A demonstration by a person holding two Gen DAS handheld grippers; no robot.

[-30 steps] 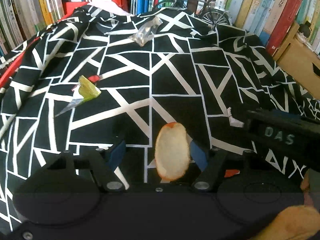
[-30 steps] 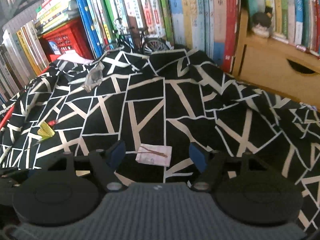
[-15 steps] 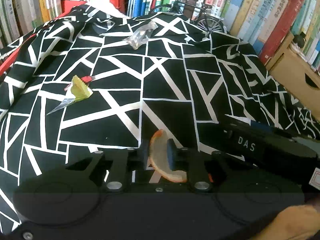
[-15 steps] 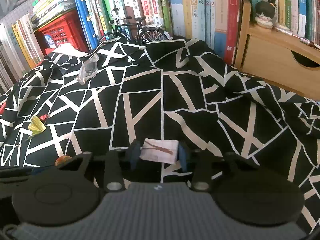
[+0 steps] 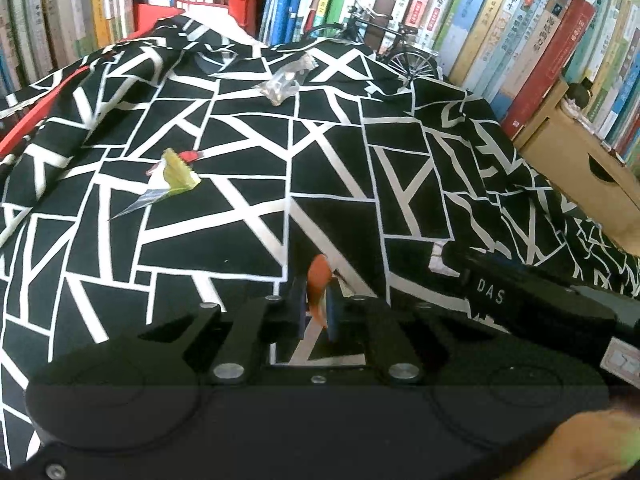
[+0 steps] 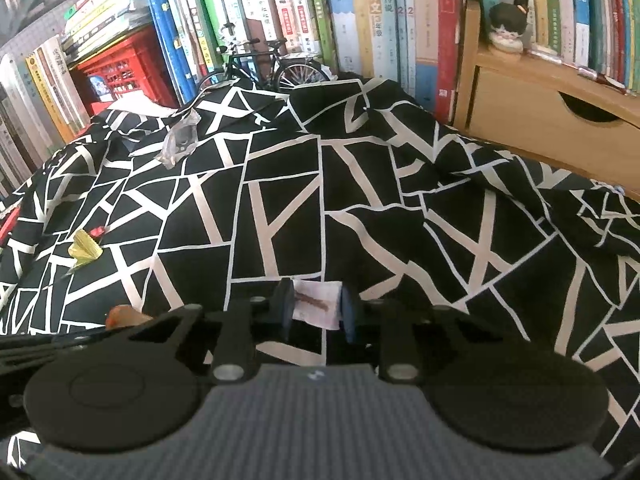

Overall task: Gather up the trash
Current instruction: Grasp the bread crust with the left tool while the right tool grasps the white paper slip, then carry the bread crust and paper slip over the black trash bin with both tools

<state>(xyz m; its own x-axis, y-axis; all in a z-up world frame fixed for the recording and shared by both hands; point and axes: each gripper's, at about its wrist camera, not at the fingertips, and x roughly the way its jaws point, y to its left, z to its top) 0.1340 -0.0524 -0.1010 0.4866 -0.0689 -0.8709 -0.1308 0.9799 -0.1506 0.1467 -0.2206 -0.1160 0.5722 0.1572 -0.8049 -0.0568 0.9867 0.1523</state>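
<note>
- The left gripper (image 5: 314, 307) is clamped on an orange peel (image 5: 318, 286); the peel stands on edge between the pads, folded thin, above the black-and-white cloth (image 5: 240, 248).
- The right gripper (image 6: 314, 310) has just been closing, and its pads press both ends of a white paper scrap (image 6: 316, 307) with a brown streak; the scrap lies on the cloth.
- Taking the toy bicycle (image 6: 264, 64) at the bookshelf as landmark: a crumpled clear wrapper (image 6: 180, 142) lies on the cloth near it, to its left and a little toward the camera.
- A yellow-green wrapper (image 6: 85, 250) lies well apart from the bicycle, far to its lower left, with a small red bit (image 6: 97, 232) just beside it.
- A red crate (image 6: 116, 68) stands left of the bicycle, among the books (image 6: 380, 20).
- A wooden drawer box (image 6: 552, 116) sits well to the bicycle's right.
</note>
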